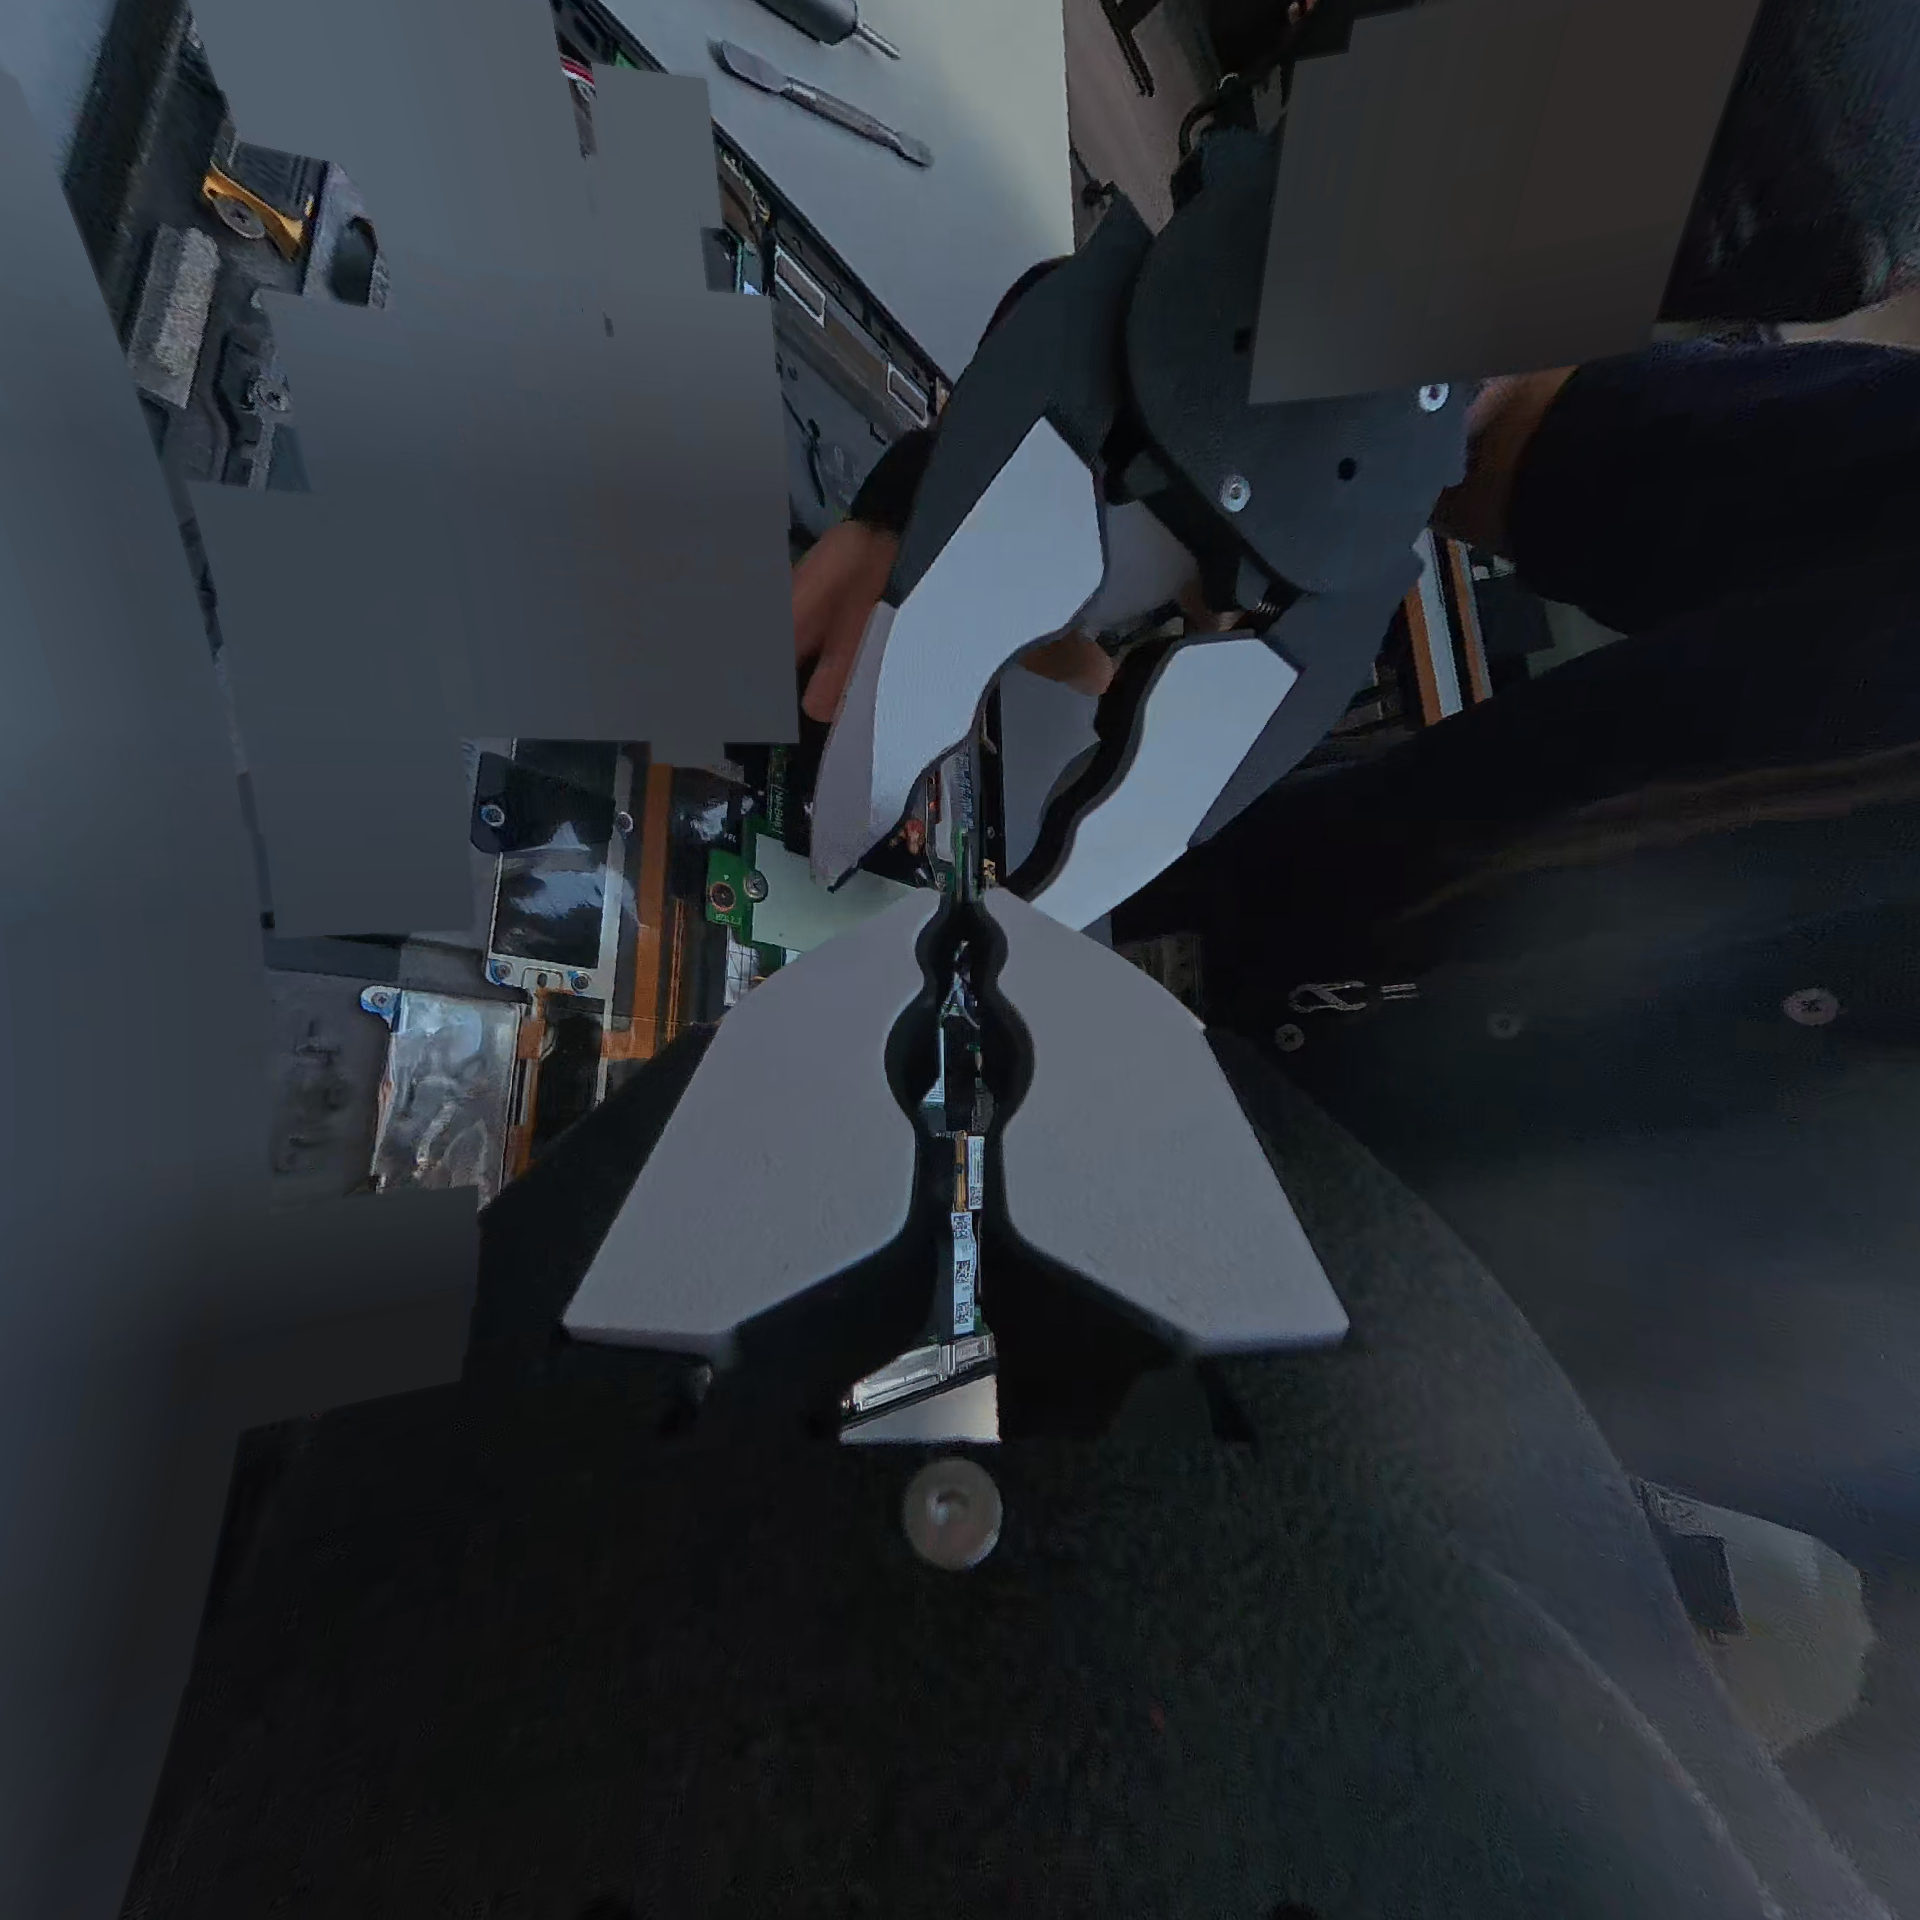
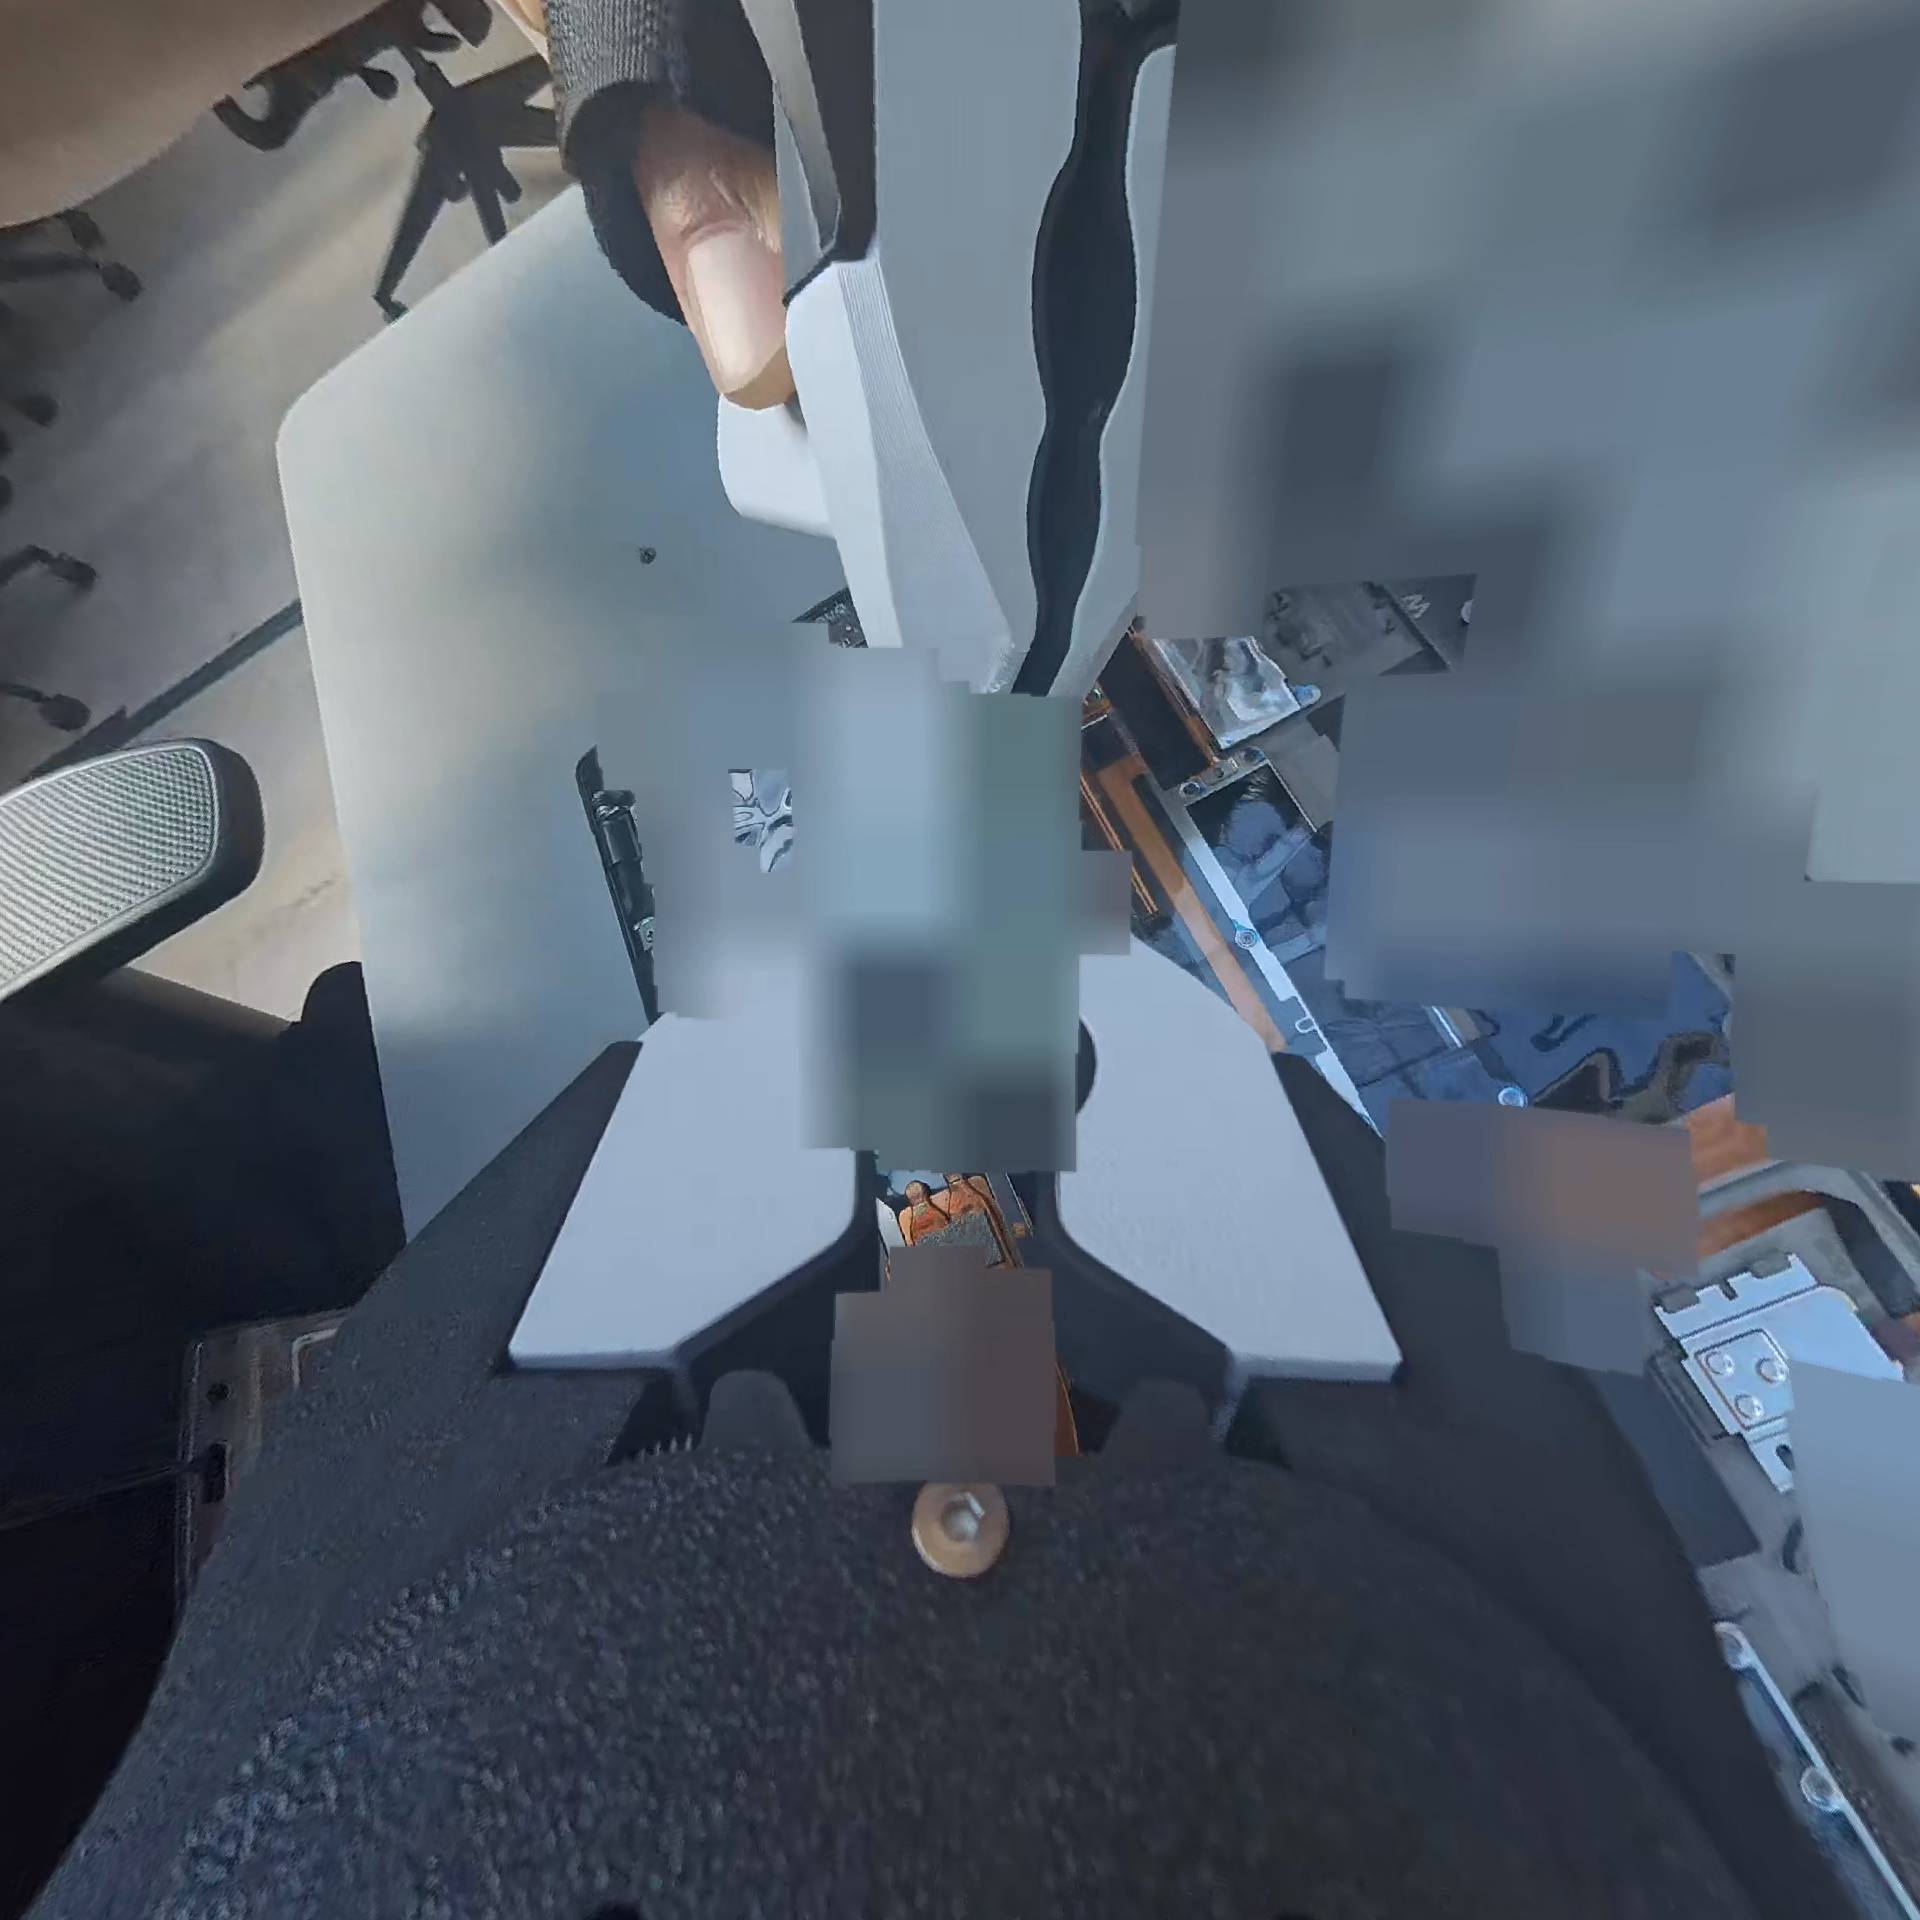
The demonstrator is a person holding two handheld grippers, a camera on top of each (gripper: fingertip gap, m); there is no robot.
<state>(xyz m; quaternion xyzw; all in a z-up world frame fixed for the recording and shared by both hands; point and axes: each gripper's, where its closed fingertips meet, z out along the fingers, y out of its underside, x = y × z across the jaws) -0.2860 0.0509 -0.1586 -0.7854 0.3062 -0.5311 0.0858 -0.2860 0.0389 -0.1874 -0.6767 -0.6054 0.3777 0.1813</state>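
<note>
Left wrist view, left to right: opened laptop chassis (image 1: 436, 1039) lies on the grey worktop (image 1: 997, 156), much of it hidden under grey patches. A foil-covered module (image 1: 447, 1091) and copper-orange strips (image 1: 655, 894) show on the left, and a green circuit board (image 1: 769, 904) sits just ahead of my tips. My left hand-held gripper (image 1: 961, 914) has its jaws nearly together; a thin wire or connector seems to sit in the slot at the tips, but I can't tell if it's actually pinched. Farther right, my right hand-held gripper (image 1: 935, 873) comes in from above with jaws apart, tips straddling the board edge, almost touching my left tips. Two metal pry tools (image 1: 821, 94) lie on the worktop beyond the laptop, well apart from both.

Right wrist view: office chair (image 2: 114, 831) and floor on the left, then the worktop edge. My own tips are blurred out, so I can't tell the right one's state from here. The left hand-held gripper (image 2: 1023, 665) points down at the board from above, with a gloved hand (image 2: 717, 260) on it.

My judgement: tiny part, two tools crowded together. Keep the left steady, pull along the connector axis, don't lever against the board or snag the copper strips.
</note>
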